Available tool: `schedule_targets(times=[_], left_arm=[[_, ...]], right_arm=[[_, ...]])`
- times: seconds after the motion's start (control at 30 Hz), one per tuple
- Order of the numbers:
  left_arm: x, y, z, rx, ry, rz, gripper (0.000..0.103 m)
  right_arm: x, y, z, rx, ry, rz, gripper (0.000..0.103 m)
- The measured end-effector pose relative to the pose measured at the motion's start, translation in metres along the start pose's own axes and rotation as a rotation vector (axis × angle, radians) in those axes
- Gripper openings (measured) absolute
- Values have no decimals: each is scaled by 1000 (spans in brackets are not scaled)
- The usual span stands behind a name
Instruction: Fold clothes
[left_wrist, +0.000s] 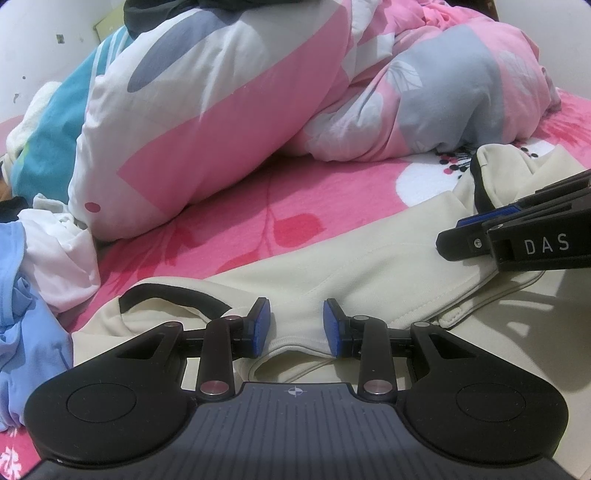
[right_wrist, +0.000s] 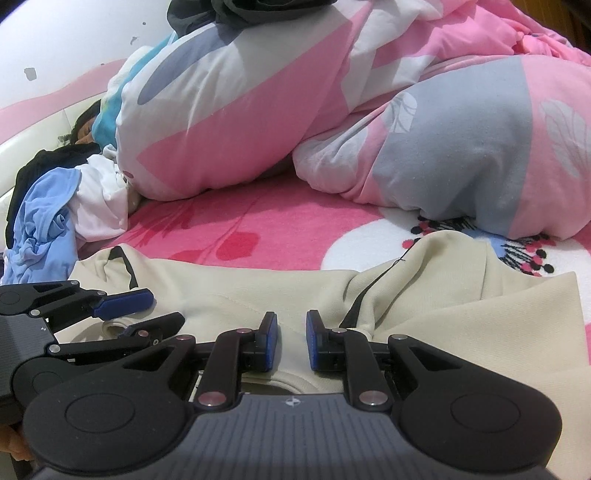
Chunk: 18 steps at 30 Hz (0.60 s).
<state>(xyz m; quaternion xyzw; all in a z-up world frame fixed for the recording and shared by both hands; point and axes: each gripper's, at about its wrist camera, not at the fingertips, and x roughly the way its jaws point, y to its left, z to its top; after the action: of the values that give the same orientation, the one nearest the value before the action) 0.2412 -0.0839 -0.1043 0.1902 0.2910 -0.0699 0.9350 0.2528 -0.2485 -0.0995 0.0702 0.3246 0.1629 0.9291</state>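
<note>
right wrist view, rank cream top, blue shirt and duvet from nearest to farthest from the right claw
1. cream top: directly under and ahead of the right claw.
2. blue shirt: off to the left, in the clothes pile.
3. duvet: at the back, across the pink sheet.

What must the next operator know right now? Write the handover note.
Left gripper: narrow gap, hem of the cream garment between the pads; grip unconfirmed.
Right gripper: same, narrower gap, further along the hem.
Garment lies spread on the pink blanket; pile of unfolded clothes beside it.
Done: no fold visible.
Left: fold the garment, then the pile.
</note>
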Motion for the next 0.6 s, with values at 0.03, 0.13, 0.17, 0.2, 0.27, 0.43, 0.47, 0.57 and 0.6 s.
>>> schedule_targets(times=[0.03,0.13,0.17,0.2,0.27,0.43,0.47,0.57,0.6], left_arm=[[0,0,0,0,0,0,32],[0,0,0,1,0,0,32],[0,0,1,0,-1,-1,32],[0,0,1,-1,-1,-2,32],[0,2,0,-3,-2,-7,32],[-6,15,-2,-24,11,-52,32],[-7,20,-4,-33,14,-65,32],[-11,29,-7,-67,23,-98,32],[-12,31,-7,-78,26,-106,32]], right_arm=[[0,0,0,0,0,0,17],[0,0,-1,-1,0,0,17],[0,0,-1,-1,0,0,17],[0,0,-1,-1,0,0,17],[0,0,-1,0,-1,0,17],[0,-2,-2,12,-2,13,17],[0,-2,-2,11,-2,12,17],[1,-1,-2,8,-3,10,17],[1,-1,-2,7,-3,10,17]])
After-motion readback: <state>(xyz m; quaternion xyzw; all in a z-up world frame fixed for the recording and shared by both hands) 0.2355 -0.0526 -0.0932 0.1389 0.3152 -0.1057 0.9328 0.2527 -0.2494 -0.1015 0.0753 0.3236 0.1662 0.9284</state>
